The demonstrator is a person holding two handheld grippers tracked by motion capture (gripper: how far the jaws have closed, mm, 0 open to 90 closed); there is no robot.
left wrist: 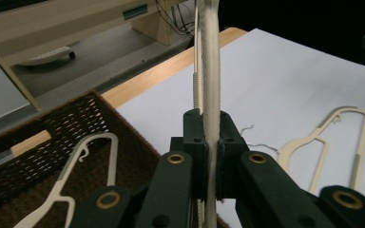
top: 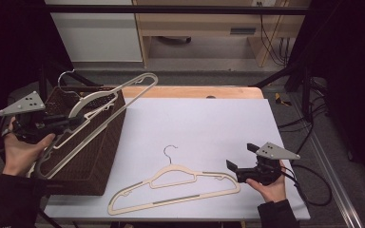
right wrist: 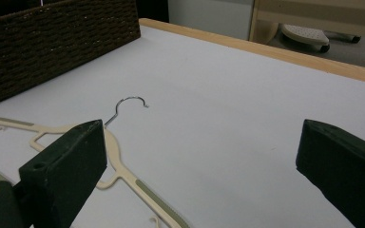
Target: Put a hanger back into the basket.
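Note:
My left gripper (top: 76, 121) is shut on a cream plastic hanger (top: 116, 97), held tilted over a brown wicker basket (top: 100, 156) at the table's left. In the left gripper view the pads (left wrist: 196, 137) pinch the hanger's thin bar (left wrist: 211, 71) edge-on. A second cream hanger (left wrist: 95, 147) lies inside the basket (left wrist: 52, 123). A third cream hanger (top: 176, 185) with a metal hook lies flat on the white table near the front. My right gripper (top: 242, 156) stands open just right of that hanger's end, nothing between its jaws. In the right gripper view the flat hanger (right wrist: 119, 161) is beside the left jaw.
The white sheet (top: 204, 123) covers a wooden table whose far edge (top: 195, 91) shows. Black frame poles and cables (top: 309, 128) run along the right side. Wooden furniture stands beyond the table.

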